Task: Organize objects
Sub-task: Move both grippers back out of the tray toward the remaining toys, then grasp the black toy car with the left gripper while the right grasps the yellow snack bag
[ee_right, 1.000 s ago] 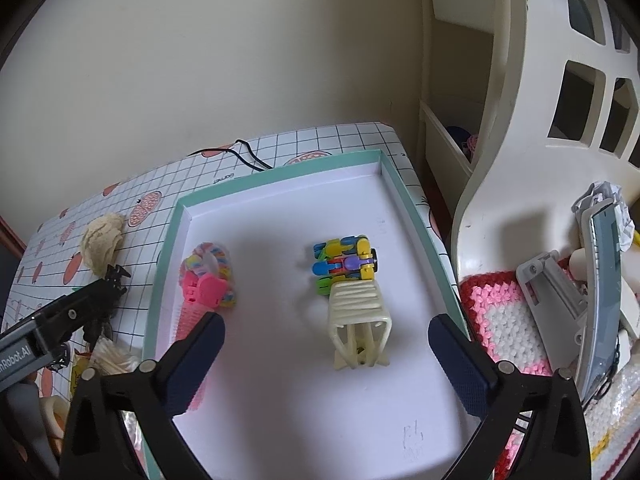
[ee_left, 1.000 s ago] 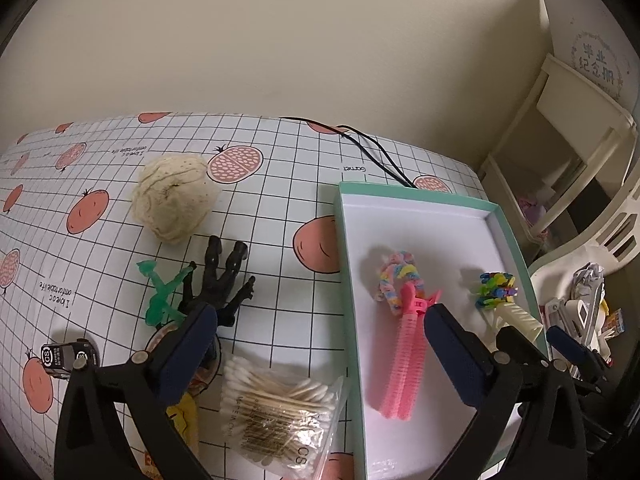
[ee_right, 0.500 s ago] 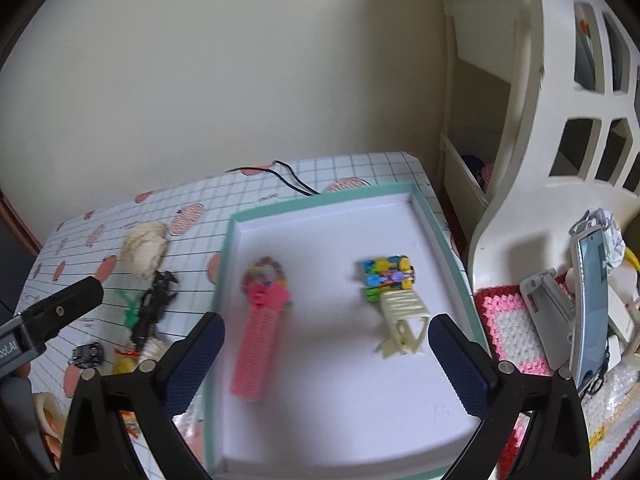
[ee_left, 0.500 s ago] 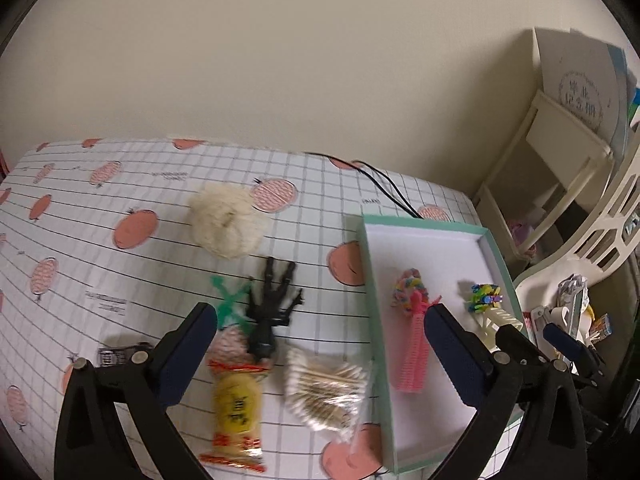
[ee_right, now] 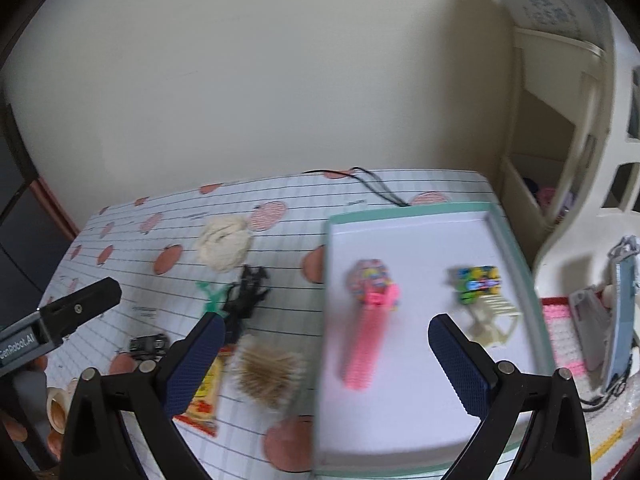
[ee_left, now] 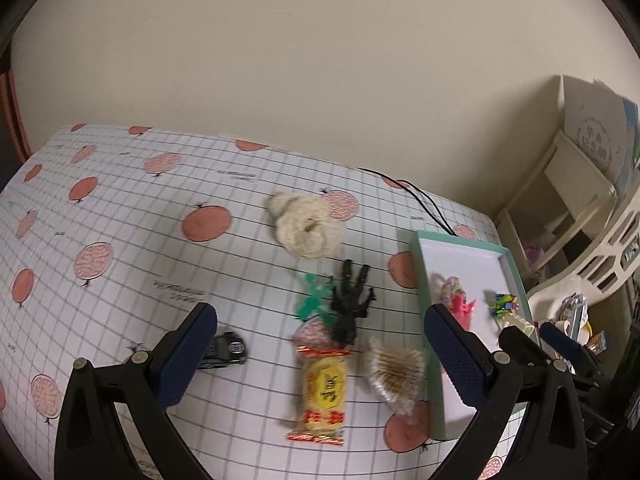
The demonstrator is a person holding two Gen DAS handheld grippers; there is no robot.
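Table (ee_left: 120, 208), grid cloth with orange fruit print. Green-rimmed tray (ee_right: 416, 216) at right end, white floor. In tray: pink comb-like clip (ee_right: 366, 344) left, cream claw clip (ee_right: 494, 318) with multicoloured piece (ee_right: 478, 284) just beyond it, right. On cloth left of tray: cream fluffy scrunchie (ee_left: 306, 228) far; black claw clip (ee_left: 350, 304) beside green clip (ee_left: 314, 298); yellow snack packet (ee_left: 322, 390) near; cotton swab pack (ee_left: 394, 372) between packet and tray; small black item (ee_left: 226, 350) further left. Left gripper (ee_left: 320, 356) and right gripper (ee_right: 326, 362): fingers spread wide, holding nothing, above table.
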